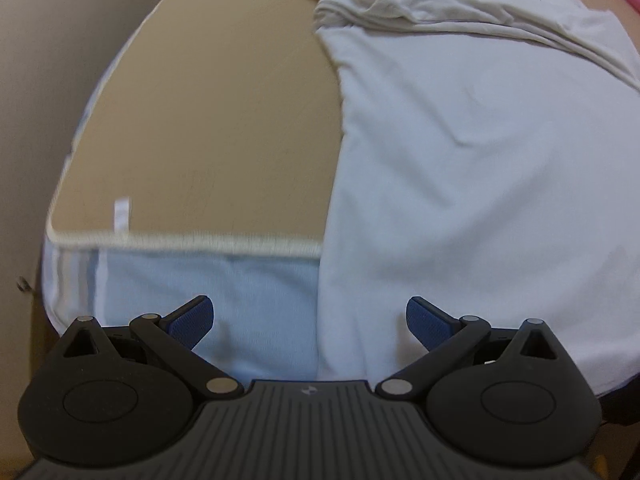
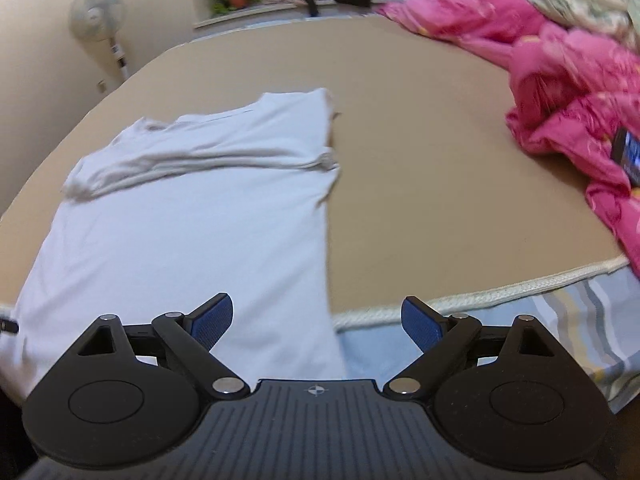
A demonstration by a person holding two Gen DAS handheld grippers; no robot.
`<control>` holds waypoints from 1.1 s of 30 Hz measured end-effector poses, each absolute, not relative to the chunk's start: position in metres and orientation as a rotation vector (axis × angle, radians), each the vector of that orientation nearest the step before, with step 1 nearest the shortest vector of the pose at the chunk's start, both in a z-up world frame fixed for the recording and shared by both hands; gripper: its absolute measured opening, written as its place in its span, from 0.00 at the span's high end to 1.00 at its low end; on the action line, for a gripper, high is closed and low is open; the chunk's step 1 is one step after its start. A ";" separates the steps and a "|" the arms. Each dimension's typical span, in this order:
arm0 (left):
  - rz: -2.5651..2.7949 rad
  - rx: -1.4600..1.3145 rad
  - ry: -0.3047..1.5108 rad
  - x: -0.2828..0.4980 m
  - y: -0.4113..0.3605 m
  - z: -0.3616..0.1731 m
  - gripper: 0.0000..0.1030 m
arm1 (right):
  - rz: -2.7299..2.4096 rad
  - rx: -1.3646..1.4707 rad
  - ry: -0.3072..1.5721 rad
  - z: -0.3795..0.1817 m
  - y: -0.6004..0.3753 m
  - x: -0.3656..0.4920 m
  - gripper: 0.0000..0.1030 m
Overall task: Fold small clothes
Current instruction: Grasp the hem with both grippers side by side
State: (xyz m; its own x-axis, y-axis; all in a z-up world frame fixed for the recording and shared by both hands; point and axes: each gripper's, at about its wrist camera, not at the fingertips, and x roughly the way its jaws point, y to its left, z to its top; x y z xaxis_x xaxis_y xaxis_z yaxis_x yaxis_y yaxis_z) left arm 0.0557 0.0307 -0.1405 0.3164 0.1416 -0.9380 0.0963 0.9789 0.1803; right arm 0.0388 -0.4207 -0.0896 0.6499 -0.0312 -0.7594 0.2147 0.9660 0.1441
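A bare tan mattress [image 2: 420, 168] with cream piping and a pale blue striped side carries a white T-shirt [image 2: 192, 216], spread flat with its hem hanging over the near edge. A crumpled pink quilt [image 2: 568, 92] lies at the far right, well apart from the shirt.

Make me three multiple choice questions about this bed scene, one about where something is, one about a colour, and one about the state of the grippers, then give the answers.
1. Where does the white shirt's bottom end lie?
A. Hanging over the mattress's near edge
B. On the floor
C. Under the blanket

2. What colour is the bunched blanket at the far right of the mattress?
A. Green
B. Pink
C. Black

3. How are the two grippers?
A. Both open and empty
B. Both shut on the shirt
C. Only the left one open

Answers:
1 A, the cloth drapes past the piped edge in both views.
2 B, it is bright pink.
3 A, the left gripper and the right gripper show wide-apart fingers with nothing between them.
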 end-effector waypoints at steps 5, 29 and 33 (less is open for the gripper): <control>0.000 0.132 1.264 0.048 0.042 -0.157 0.00 | -0.169 0.212 0.888 -0.088 -0.421 0.031 0.10; -0.064 0.102 1.397 0.064 0.023 -0.169 0.11 | -0.027 0.378 1.088 -0.174 -0.425 0.057 0.26; -0.152 0.105 1.413 0.062 0.004 -0.148 0.79 | 0.053 0.383 1.103 -0.159 -0.426 0.050 0.86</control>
State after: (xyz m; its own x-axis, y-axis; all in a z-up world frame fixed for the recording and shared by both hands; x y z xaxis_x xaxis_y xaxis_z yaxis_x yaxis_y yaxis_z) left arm 0.0621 0.0042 -0.1484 0.1504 -0.0429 -0.9877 0.1680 0.9856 -0.0172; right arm 0.0502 -0.4261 -0.1593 0.4565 0.2296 -0.8596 0.1468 0.9334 0.3273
